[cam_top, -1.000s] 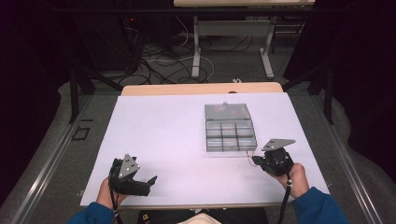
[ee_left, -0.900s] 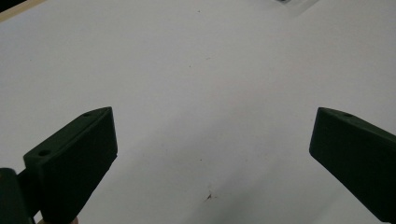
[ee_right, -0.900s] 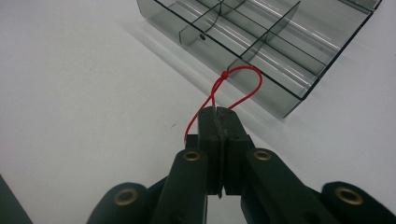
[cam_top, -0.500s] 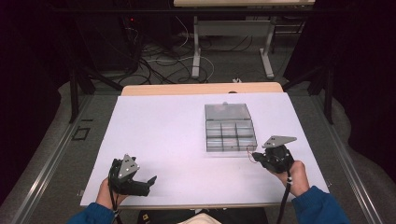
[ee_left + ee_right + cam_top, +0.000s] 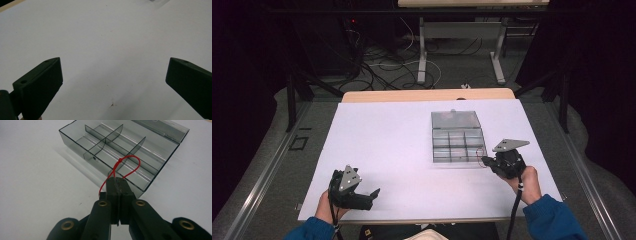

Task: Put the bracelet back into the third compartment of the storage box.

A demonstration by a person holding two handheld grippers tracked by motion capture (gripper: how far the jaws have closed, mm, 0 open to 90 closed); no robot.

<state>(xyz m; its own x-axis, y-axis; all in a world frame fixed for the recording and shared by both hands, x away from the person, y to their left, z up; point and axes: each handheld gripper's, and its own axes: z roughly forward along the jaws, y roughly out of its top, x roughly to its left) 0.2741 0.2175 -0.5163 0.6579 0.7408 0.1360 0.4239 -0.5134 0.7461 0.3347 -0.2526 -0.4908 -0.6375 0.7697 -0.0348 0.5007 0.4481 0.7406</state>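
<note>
My right gripper [image 5: 117, 185] pinches a red tie [image 5: 126, 165], jaws pressed together on its lower end so that the loop rises from between the tips. The loop hangs over the near corner of the box [image 5: 75, 138], above the corner compartment; whether it touches the wall there I cannot tell. In the high view the right gripper [image 5: 486, 161] sits just at the box's [image 5: 457, 162] near right corner, the tie [image 5: 480, 151] a thin red curl at its tips.

My left gripper [image 5: 373, 192] rests at the near left edge of the table [image 5: 387, 135], well apart from the box, and in its own view the jaws stand spread wide with bare white table [image 5: 107, 45] between them.

By count: one tie, one box with its lid [image 5: 455, 119] lying open behind it, two grippers, two hands. The box shows six compartments, in two rows of three.
</note>
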